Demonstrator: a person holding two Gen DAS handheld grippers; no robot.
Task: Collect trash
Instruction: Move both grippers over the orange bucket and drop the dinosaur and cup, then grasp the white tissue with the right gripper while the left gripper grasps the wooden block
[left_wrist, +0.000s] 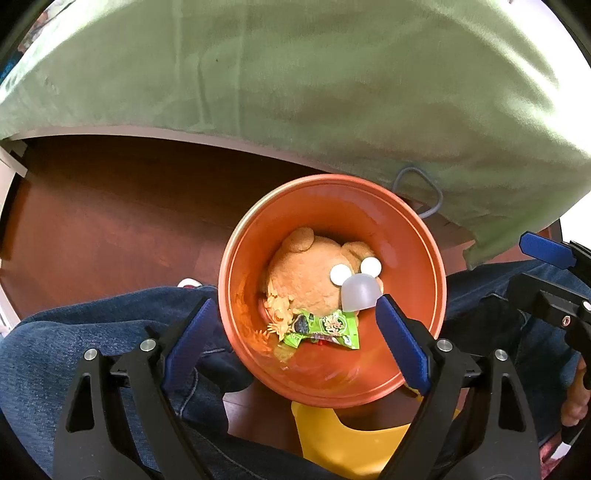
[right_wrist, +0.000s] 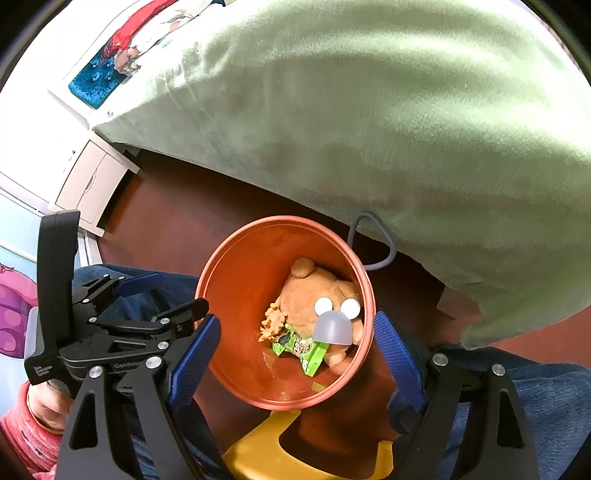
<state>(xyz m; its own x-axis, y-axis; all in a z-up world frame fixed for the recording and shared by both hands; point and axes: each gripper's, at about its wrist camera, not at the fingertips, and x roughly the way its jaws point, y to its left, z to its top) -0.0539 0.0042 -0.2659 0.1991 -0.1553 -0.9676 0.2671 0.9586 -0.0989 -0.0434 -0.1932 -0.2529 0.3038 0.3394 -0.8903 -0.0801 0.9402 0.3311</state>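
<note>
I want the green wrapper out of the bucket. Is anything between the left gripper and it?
Nothing visible: the left gripper hangs open above the bucket, and the wrapper lies exposed beside the plush bear.

Bright daylight, fisheye-bent edges — mild glare

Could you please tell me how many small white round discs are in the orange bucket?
2: the left white disc and the right white disc lie side by side on the plush toy; more may be hidden underneath.
</note>
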